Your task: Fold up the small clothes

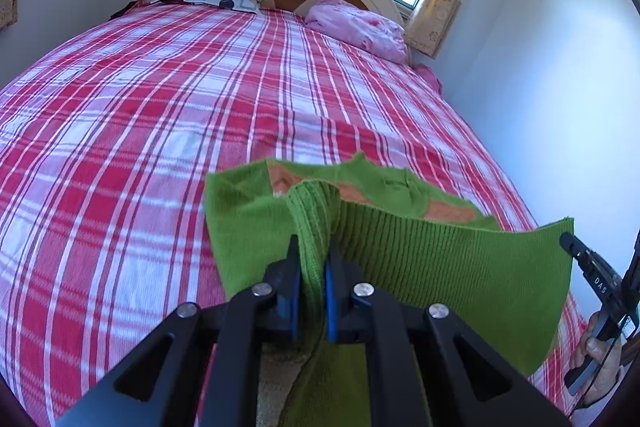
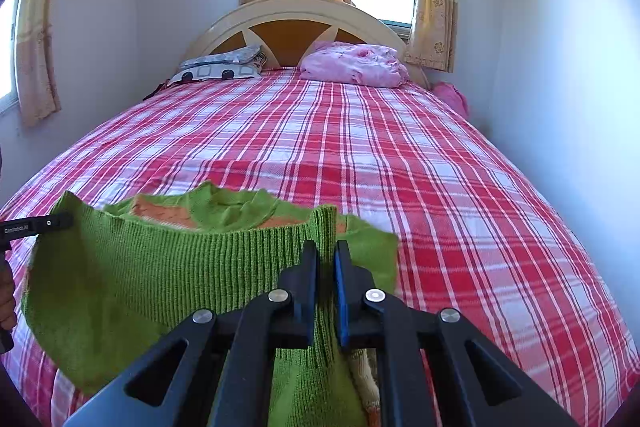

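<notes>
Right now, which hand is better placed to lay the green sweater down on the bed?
Neither alone. The left gripper and right gripper each pinch one end of the sweater's ribbed edge, stretched between them over the bed. Probably both lower together.

On my right gripper [image 1: 596, 279], at the right edge of the left wrist view, I read "DAS"; my left gripper [image 2: 36, 225], at the left edge of the other view, reads roughly "GenRobot.AI".
</notes>
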`<state>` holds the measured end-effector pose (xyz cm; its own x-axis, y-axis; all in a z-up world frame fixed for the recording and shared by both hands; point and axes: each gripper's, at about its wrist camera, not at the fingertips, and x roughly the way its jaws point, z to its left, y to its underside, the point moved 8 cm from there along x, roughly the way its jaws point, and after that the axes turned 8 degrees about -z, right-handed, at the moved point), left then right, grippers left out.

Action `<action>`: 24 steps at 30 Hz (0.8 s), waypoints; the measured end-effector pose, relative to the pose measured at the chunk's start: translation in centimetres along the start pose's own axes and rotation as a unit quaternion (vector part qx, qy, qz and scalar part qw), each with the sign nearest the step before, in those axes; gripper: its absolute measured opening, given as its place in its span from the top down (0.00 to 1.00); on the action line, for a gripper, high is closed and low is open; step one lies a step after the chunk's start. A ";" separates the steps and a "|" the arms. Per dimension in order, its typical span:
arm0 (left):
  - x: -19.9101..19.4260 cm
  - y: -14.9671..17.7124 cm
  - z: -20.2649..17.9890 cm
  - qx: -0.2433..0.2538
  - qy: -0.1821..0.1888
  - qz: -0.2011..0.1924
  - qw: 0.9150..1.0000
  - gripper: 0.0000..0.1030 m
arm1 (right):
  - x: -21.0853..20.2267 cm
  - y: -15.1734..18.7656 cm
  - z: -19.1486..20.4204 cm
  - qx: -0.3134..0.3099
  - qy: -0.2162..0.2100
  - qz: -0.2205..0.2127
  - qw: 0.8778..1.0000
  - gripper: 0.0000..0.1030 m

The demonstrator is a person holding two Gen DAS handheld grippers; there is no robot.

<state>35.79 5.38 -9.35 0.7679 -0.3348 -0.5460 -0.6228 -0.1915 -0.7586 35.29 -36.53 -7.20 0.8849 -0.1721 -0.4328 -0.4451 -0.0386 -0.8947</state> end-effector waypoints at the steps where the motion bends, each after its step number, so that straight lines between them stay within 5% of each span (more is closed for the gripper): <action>1: 0.4 -0.3 0.0 -0.001 0.000 0.000 1.000 0.90 | 0.8 -0.5 -0.1 0.000 0.000 -0.002 1.000 0.93; 10: 5.5 -5.3 0.9 0.004 -0.021 -0.019 1.000 0.90 | 9.3 -3.9 -0.1 -0.018 0.020 -0.008 1.000 0.93; 17: 12.3 -4.1 4.2 0.020 -0.119 0.006 0.993 0.89 | 17.7 -0.9 0.4 -0.070 0.056 0.022 0.996 0.93; 20: 14.0 -2.7 6.1 -0.005 -0.146 0.032 0.989 0.80 | 20.4 2.1 -0.2 -0.074 0.066 0.079 0.992 0.92; 24: 13.8 -3.0 7.8 -0.029 -0.193 0.030 0.980 0.43 | 20.8 2.2 -0.5 -0.075 0.070 0.092 0.991 0.89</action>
<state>49.42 8.54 -17.36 0.7226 0.0247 -0.6908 -0.6667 -0.2389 -0.7060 52.64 -40.72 -18.16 0.7644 -0.3234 -0.5578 -0.6212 -0.1377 -0.7714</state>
